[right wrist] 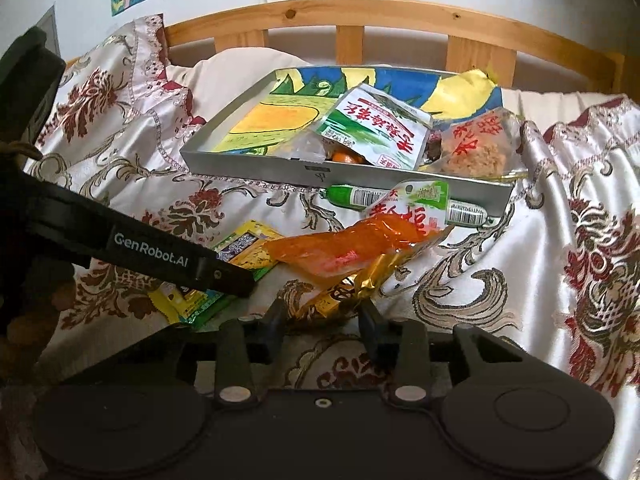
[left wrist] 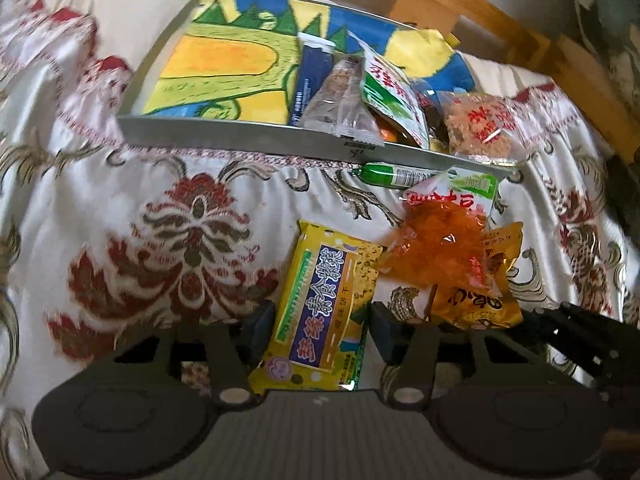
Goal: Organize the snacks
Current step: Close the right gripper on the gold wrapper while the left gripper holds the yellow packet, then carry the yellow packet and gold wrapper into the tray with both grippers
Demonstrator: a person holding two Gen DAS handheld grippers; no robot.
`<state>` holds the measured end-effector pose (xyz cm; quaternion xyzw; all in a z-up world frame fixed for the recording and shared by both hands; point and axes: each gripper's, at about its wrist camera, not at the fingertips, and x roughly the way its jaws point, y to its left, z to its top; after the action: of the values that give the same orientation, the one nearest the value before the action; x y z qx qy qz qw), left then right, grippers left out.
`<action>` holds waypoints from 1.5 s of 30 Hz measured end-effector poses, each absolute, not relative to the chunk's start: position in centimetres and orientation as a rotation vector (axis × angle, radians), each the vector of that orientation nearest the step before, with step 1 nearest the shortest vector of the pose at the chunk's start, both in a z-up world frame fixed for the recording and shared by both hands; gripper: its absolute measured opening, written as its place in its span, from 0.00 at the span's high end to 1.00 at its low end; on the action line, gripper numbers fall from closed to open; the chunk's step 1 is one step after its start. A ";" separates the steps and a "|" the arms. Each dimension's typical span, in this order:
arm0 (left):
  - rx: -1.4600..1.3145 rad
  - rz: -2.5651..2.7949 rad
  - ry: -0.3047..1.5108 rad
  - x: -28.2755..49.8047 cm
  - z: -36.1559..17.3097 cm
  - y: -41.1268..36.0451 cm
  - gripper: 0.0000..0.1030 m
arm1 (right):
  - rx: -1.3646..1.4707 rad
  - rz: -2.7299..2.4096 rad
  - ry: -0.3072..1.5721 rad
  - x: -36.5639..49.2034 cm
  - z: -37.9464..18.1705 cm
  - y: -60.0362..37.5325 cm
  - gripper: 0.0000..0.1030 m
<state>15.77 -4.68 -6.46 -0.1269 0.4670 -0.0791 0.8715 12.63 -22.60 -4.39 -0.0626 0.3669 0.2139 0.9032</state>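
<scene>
My left gripper (left wrist: 322, 332) is shut on a yellow biscuit packet (left wrist: 320, 304) with blue lettering, which lies on the flowered cloth with both pads against its long edges. My right gripper (right wrist: 322, 318) is shut on the near end of a gold snack packet (right wrist: 340, 294), seen in the left wrist view as the gold packet (left wrist: 480, 304). An orange see-through packet (right wrist: 348, 248) lies across the gold one. Behind it rest a white-and-green pouch (right wrist: 416, 208) and a green sausage stick (right wrist: 352, 196). The metal tray (right wrist: 280, 168) holds several snacks at its right end.
The tray (left wrist: 240, 136) is lined with a bright drawing, bare on its left half. A wooden bed rail (right wrist: 352, 12) runs behind it, with a cushion (right wrist: 224, 68) at the tray's far left. The left gripper's finger (right wrist: 180, 260) crosses the right wrist view.
</scene>
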 end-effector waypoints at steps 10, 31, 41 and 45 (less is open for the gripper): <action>-0.287 -0.115 0.946 13.8 -6.1 -3.6 0.52 | -0.152 0.418 0.740 11.7 -3.9 -22.5 0.62; -0.177 -0.104 0.927 13.6 -6.5 -5.1 0.51 | 0.186 0.392 0.800 13.2 -3.6 -25.5 0.64; -0.222 -0.101 0.912 12.8 -5.8 -4.5 0.52 | 0.030 0.384 0.751 11.1 -2.6 -24.5 0.73; -0.231 -0.112 0.900 12.3 -5.4 -4.4 0.52 | -0.077 0.379 0.691 9.5 -1.8 -23.8 0.74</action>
<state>12.32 -4.42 -5.39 -0.1112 0.4338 -0.0538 0.8925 9.45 -23.77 -1.83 -0.0375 0.3364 0.1844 0.9227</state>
